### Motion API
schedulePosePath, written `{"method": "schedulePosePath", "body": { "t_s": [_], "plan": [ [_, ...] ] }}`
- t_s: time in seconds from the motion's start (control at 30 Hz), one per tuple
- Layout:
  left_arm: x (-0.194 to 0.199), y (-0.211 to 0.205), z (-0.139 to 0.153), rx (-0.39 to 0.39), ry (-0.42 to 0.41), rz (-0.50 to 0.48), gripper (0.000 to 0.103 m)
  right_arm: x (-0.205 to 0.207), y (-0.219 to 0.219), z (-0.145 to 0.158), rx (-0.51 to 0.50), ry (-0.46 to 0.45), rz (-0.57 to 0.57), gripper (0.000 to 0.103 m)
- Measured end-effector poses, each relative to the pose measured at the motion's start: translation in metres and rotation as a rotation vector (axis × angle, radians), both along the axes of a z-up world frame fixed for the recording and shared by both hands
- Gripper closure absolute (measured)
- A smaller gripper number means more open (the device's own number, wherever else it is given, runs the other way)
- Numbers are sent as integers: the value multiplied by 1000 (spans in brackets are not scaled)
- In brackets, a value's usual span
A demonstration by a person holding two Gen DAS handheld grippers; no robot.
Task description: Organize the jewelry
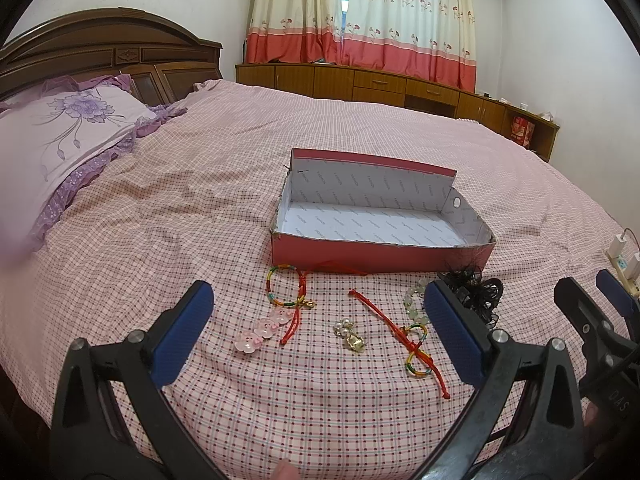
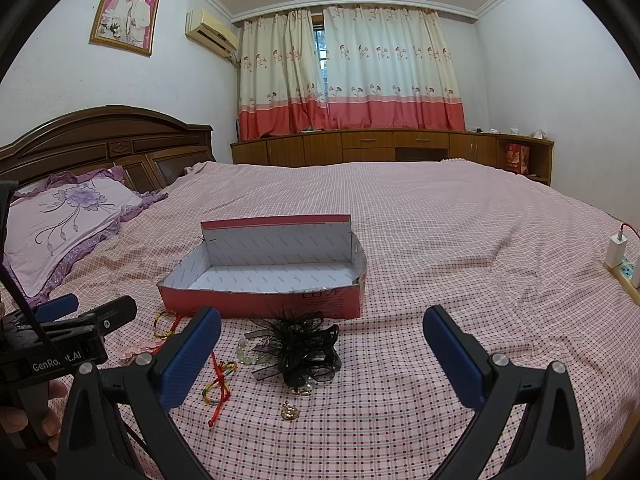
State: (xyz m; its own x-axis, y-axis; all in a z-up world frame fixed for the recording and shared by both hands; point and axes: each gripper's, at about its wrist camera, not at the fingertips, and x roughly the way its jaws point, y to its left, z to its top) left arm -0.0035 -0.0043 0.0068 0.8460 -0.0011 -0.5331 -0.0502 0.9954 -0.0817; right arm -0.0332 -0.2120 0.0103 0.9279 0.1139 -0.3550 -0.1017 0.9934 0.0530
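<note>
An open red box (image 1: 376,254) (image 2: 256,304) with a white lining stands on the bed, nothing visible inside. In front of it lie a multicoloured cord bracelet (image 1: 286,286), a pink bead bracelet (image 1: 262,330), a pearl and gold piece (image 1: 350,334) (image 2: 290,410), a red cord with coloured rings (image 1: 412,344) (image 2: 218,382), a pale green bead bracelet (image 1: 414,300) (image 2: 244,350) and a black lace hair piece (image 1: 478,290) (image 2: 298,346). My left gripper (image 1: 320,336) is open above the jewelry. My right gripper (image 2: 320,356) is open above the hair piece.
The bed has a pink checked cover (image 1: 320,412). A purple flowered pillow (image 1: 60,136) lies at the left by the wooden headboard (image 1: 100,52). A power strip with chargers (image 2: 624,264) sits at the bed's right edge. Wooden cabinets (image 2: 380,144) line the far wall.
</note>
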Motion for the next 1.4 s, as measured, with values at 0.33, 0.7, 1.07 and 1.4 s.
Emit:
{"method": "schedulePosePath", "body": {
  "t_s": [0.33, 0.7, 1.07, 1.4],
  "plan": [
    [3, 2, 0, 6, 9, -1, 4, 1, 3, 2, -2, 8, 6, 0],
    [26, 15, -11, 10, 54, 28, 4, 25, 6, -12, -12, 67, 26, 0],
    [48, 36, -37, -2, 142, 80, 5, 63, 8, -35, -32, 148, 60, 0],
    [66, 53, -60, -24, 216, 100, 6, 89, 11, -57, -26, 233, 75, 0]
  ]
}}
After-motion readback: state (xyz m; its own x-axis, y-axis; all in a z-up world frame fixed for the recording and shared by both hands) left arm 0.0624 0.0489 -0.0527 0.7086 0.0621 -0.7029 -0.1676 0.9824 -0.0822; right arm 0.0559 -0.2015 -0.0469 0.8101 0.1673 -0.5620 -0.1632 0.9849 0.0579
